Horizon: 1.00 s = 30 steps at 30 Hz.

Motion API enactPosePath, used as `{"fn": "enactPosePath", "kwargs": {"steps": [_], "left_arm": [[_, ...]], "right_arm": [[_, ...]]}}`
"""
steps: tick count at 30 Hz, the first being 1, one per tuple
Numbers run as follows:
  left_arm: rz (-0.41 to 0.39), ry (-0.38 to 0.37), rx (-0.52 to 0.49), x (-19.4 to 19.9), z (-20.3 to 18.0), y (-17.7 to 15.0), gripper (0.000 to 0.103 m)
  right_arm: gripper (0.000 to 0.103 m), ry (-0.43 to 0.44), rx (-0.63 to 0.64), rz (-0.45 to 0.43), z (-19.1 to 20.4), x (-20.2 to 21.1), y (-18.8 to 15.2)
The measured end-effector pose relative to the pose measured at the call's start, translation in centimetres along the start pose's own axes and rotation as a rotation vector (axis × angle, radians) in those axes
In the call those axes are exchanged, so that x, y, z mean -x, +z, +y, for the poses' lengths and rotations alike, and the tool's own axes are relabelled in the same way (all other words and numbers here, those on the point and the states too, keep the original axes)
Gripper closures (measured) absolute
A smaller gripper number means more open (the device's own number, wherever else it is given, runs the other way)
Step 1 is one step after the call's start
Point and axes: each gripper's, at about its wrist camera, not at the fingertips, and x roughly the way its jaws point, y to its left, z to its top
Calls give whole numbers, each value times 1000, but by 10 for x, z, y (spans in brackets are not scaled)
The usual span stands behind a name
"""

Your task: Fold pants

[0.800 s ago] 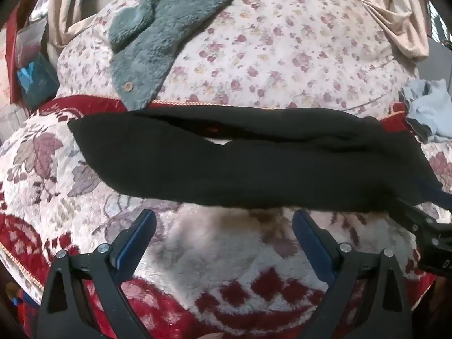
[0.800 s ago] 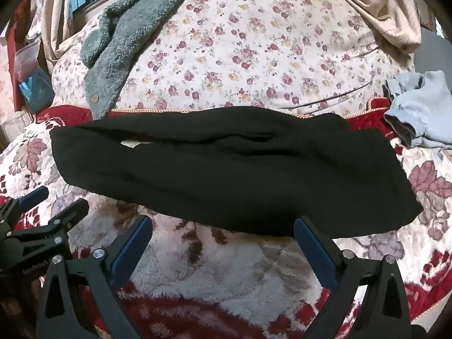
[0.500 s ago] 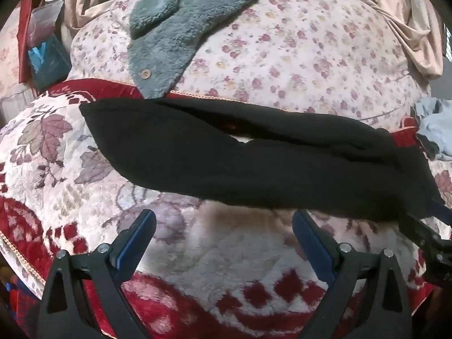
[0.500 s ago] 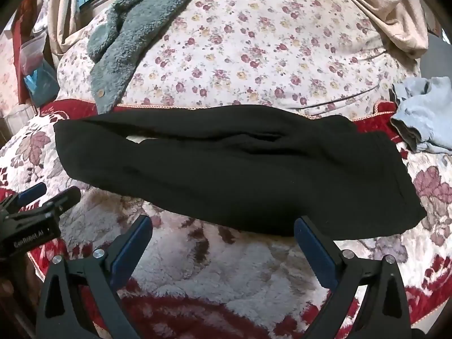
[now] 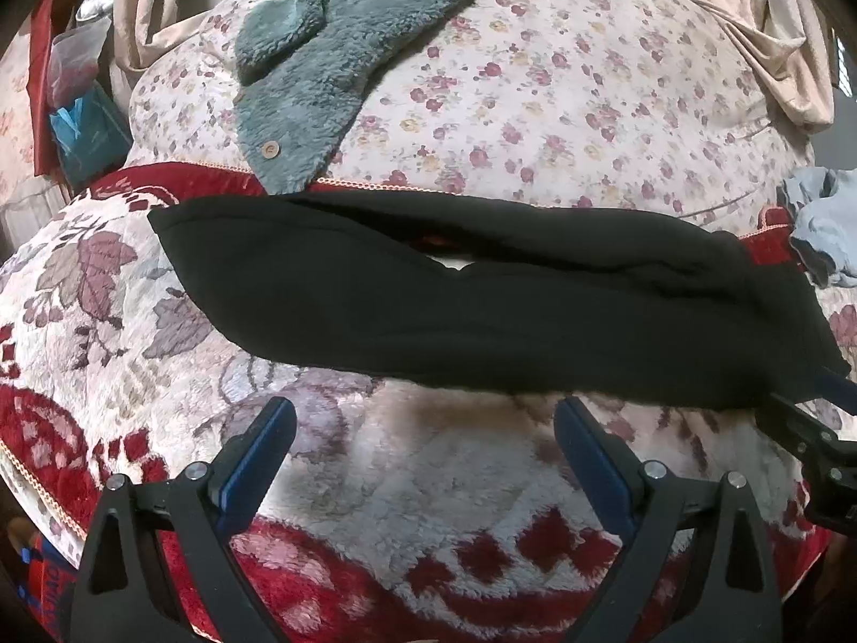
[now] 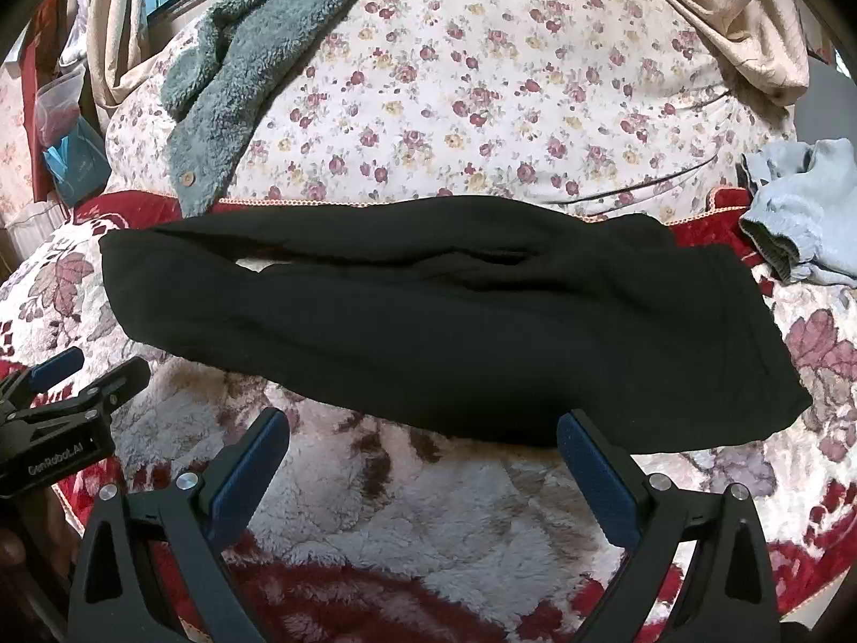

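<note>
Black pants (image 5: 482,311) (image 6: 428,321) lie stretched sideways across a plush red-and-cream blanket (image 5: 407,487) (image 6: 428,503), the two legs laid one along the other with a small gap between them. My left gripper (image 5: 426,428) hovers open just in front of the pants' near edge, nothing between its blue pads. My right gripper (image 6: 423,442) is open too, its right fingertip at the near hem toward the wider end. Each gripper shows at the edge of the other's view.
A floral duvet (image 5: 535,96) (image 6: 482,96) rises behind the pants, with a grey-green fleece garment (image 5: 332,53) (image 6: 235,75) draped on it. A light blue garment (image 6: 803,214) (image 5: 825,225) lies at the right. Beige curtains and a blue bag (image 5: 85,134) stand at the back left.
The left gripper's view has shifted left, so the pants' left end sits further into frame. The right gripper edged slightly nearer the hem. Both stayed open.
</note>
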Motion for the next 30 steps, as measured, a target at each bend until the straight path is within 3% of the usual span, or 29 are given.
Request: {"fn": "enactPosePath", "kwargs": {"steps": [16,30], "left_arm": [[18,-10,19,-3,-1,-1,6],[33,-9,17,-7,1,-2,6]], "right_arm": [[1,55,-41,-21,-2,2,-1],[1,58,14,9,3,-2,-3]]}}
